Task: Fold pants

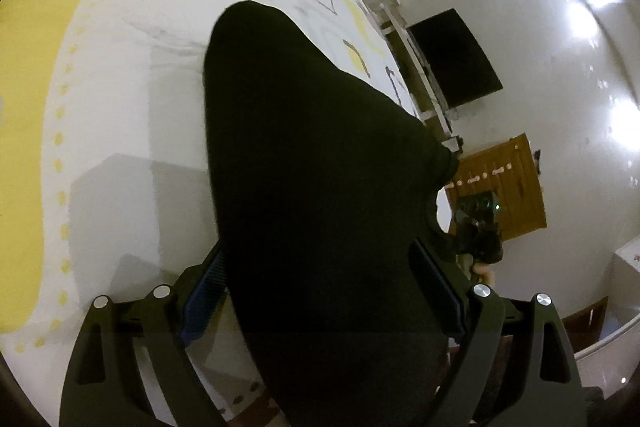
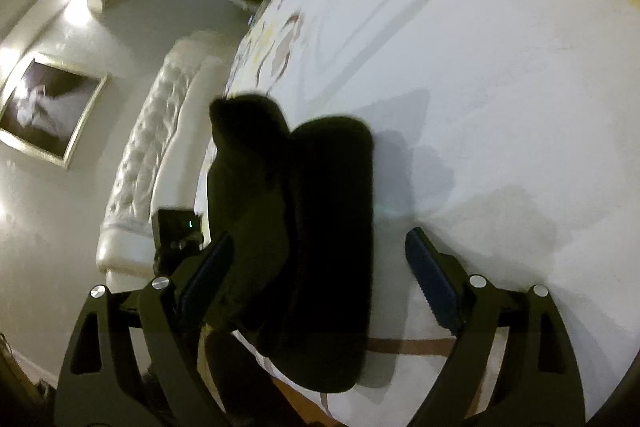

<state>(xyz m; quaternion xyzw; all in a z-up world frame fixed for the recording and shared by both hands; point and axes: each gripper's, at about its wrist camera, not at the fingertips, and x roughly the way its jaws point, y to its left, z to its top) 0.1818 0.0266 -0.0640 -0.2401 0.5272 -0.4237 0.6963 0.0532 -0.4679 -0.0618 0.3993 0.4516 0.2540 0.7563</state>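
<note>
Both grippers are working the soft black fabric pants (image 1: pixel 320 163), draped over the white patterned bed (image 1: pixel 132 75). The left gripper (image 1: pixel 320 291) and right gripper (image 2: pixel 316 275) are standing spread around the cloth, not pinching, so it is risking sliding off the edge.

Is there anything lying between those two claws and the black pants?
Nothing visible. The black pants already lie between the open fingers of both the left gripper and the right gripper, over the patterned bedsheet.
</note>
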